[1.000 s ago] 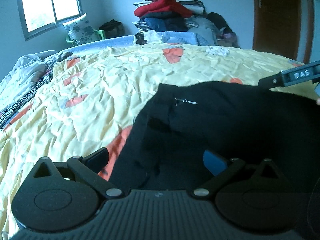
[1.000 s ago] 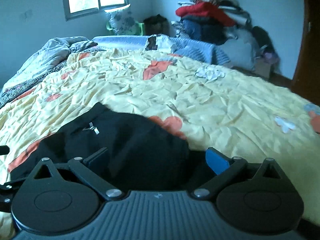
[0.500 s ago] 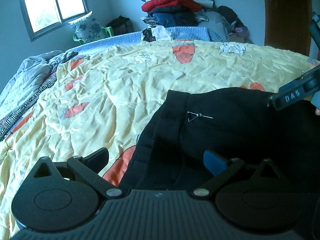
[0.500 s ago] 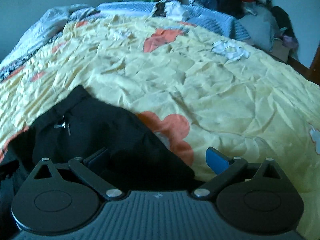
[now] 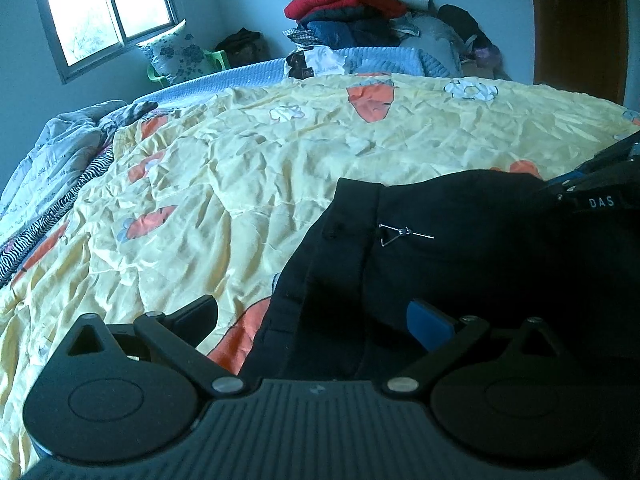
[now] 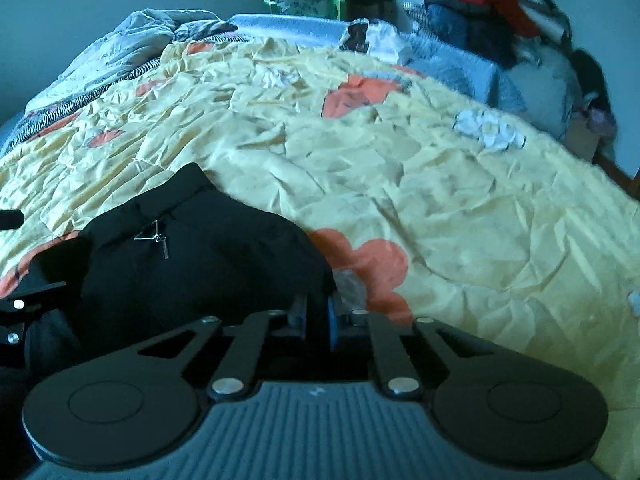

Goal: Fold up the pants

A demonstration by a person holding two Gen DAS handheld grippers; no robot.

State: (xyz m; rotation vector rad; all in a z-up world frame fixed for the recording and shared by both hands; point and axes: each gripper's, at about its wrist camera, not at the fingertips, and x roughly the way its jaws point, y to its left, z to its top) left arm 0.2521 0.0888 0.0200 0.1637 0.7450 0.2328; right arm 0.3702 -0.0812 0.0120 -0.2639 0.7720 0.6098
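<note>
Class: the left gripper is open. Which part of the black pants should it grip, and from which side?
Probably the near-left edge of the black pants, coming in low from the left gripper side: that hem lies between its open fingers, and the right gripper already pinches the opposite corner.

Black left gripper (image 5: 312, 318) — silver screws, one blue pad, ribbed grey body.
</note>
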